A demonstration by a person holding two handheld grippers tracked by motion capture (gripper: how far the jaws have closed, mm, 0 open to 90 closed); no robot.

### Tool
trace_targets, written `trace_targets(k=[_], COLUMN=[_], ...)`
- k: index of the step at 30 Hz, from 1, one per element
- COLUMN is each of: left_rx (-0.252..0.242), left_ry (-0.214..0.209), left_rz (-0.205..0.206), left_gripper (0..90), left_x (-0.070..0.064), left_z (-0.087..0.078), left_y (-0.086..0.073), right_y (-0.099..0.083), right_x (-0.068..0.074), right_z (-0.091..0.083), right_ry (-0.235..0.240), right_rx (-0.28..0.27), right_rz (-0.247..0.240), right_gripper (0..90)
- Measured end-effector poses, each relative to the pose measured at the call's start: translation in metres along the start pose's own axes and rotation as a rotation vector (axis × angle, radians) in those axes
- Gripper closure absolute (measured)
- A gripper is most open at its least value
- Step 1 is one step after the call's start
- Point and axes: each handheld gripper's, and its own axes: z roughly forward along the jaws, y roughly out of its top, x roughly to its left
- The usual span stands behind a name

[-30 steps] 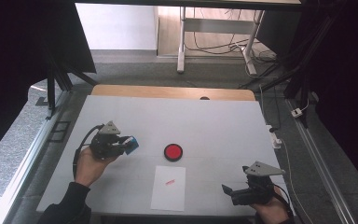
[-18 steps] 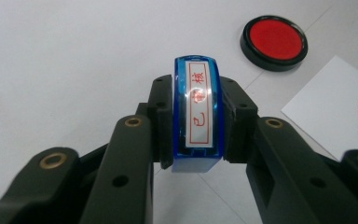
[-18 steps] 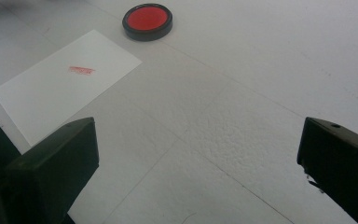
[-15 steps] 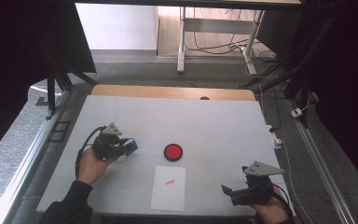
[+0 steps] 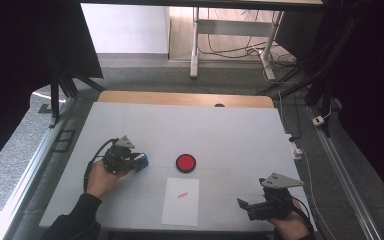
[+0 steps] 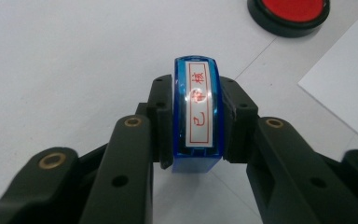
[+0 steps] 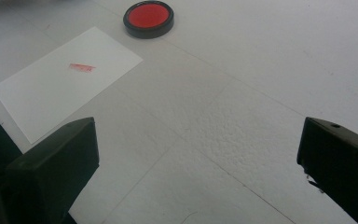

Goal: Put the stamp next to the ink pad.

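A blue stamp (image 6: 197, 114) with a white label of red characters sits clamped between the black jaws of my left gripper (image 5: 141, 161), low over the table at the left. In the high view the blue stamp (image 5: 142, 161) pokes out toward the red ink pad (image 5: 185, 163). A white sheet of paper (image 5: 181, 201) with a small red stamp mark (image 5: 182, 195) lies in front of the pad. My right gripper (image 5: 243, 205) rests near the front right edge, jaws wide apart with nothing between them. From the right gripper view I see the paper (image 7: 65, 79) and the ink pad (image 7: 148, 18).
The white table (image 5: 230, 135) has a wooden strip along its far edge. Black frame posts stand at both sides, and a white plug block (image 5: 295, 148) lies by the right edge. A desk with cables stands on the floor beyond.
My left gripper has come down and slightly toward the person with the stamp held in it. The right gripper has stayed where it was.
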Motion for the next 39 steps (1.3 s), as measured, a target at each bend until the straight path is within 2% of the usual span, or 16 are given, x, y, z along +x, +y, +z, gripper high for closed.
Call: trace_targets(k=[3, 7, 10, 15, 18, 21, 28, 33, 39], left_rx=[0.009, -0.009, -0.023, -0.065, -0.080, -0.099, -0.148, -0.149, -0.130], left_ry=[-0.006, -0.017, -0.014, -0.024, -0.026, -0.027, -0.060, -0.101, -0.084], left_rz=[-0.002, -0.027, -0.027, -0.074, -0.083, -0.082, -0.071, -0.058, -0.062], left_gripper=[69.0, 65.3, 61.1, 49.3, 41.3, 35.4, 21.2, 14.1, 7.6], left_x=[0.001, 0.001, 0.002, 0.003, 0.002, 0.000, -0.008, -0.012, -0.018], left_z=[0.001, 0.000, -0.003, -0.010, -0.015, -0.021, -0.033, -0.038, -0.043], left_y=[-0.001, 0.000, 0.000, 0.001, 0.002, 0.004, 0.008, 0.012, 0.012], right_y=[0.000, 0.000, 0.000, 0.000, 0.000, 0.000, 0.000, 0.000, 0.000], right_x=[0.000, 0.000, 0.000, 0.000, 0.000, 0.000, 0.000, 0.001, 0.001], right_z=[0.000, 0.000, 0.000, 0.000, 0.000, 0.000, 0.000, 0.001, 0.001], right_ry=[-0.001, 0.000, 0.000, -0.001, 0.000, 0.000, 0.001, 0.003, 0.006], right_rx=[0.001, 0.003, 0.003, 0.004, 0.006, 0.006, 0.007, 0.009, 0.012], right_rz=[0.000, -0.003, -0.002, -0.004, -0.005, -0.006, -0.006, -0.007, -0.007], right_gripper=[0.0, 0.0, 0.0, 0.0, 0.0, 0.0, 0.0, 0.0, 0.0])
